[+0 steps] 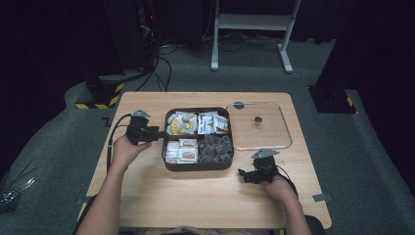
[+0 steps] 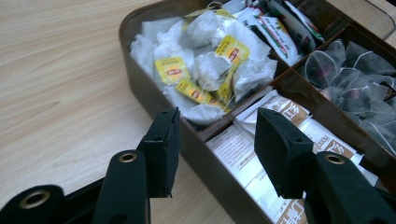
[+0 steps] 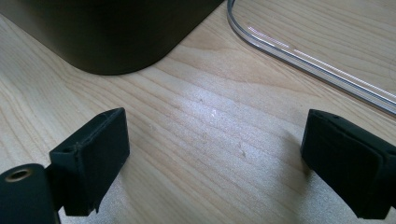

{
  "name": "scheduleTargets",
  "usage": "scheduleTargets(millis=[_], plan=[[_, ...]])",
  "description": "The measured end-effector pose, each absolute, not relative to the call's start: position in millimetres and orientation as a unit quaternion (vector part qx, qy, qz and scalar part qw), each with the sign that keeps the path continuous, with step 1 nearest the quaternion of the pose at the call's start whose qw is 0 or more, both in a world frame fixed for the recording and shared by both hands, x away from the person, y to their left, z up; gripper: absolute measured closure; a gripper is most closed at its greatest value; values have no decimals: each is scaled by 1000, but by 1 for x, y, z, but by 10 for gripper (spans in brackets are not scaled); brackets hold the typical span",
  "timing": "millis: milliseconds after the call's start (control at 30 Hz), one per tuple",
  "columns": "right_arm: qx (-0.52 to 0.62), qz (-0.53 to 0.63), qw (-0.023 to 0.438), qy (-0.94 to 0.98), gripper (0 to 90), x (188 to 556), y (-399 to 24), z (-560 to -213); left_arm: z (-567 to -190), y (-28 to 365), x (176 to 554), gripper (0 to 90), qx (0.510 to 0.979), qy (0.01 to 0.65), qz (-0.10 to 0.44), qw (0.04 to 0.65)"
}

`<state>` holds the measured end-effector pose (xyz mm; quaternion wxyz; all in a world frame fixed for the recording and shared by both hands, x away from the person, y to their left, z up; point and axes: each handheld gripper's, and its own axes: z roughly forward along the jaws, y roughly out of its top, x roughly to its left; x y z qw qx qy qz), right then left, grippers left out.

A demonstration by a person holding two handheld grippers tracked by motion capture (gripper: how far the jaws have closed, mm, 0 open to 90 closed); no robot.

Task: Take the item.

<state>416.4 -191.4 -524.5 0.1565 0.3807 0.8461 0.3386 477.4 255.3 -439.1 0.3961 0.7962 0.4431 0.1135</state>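
A dark brown box [image 1: 198, 166] with several compartments sits mid-table. It holds white tea bags with yellow tags [image 2: 210, 60], red-and-white sachets [image 1: 214, 122], dark mesh pyramid bags [image 2: 355, 74] and white-and-brown packets [image 2: 280, 112]. My left gripper [image 1: 159, 133] is at the box's left side. Its jaws stand apart astride the left wall [image 2: 154, 100], one outside and one over the packets, with nothing pressed between them [image 2: 217, 128]. My right gripper [image 1: 242, 174] rests open over bare wood by the box's front right corner [image 3: 107, 32], empty [image 3: 215, 130].
A clear lid [image 1: 286, 142] with a dark knob [image 1: 258, 119] lies flat to the right of the box; its rim [image 3: 308, 60] runs just ahead of my right gripper. The light wooden table [image 1: 195, 205] ends close behind both hands.
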Motion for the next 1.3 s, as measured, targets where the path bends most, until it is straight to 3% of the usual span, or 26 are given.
scheduleTargets(millis=[1100, 1300], plan=[[384, 338, 160, 844, 79, 413, -193, -525, -472, 188, 489, 490, 867, 351, 78, 346], [386, 338, 160, 843, 79, 412, -193, -525, -474, 186, 496, 534, 873, 346, 74, 336]])
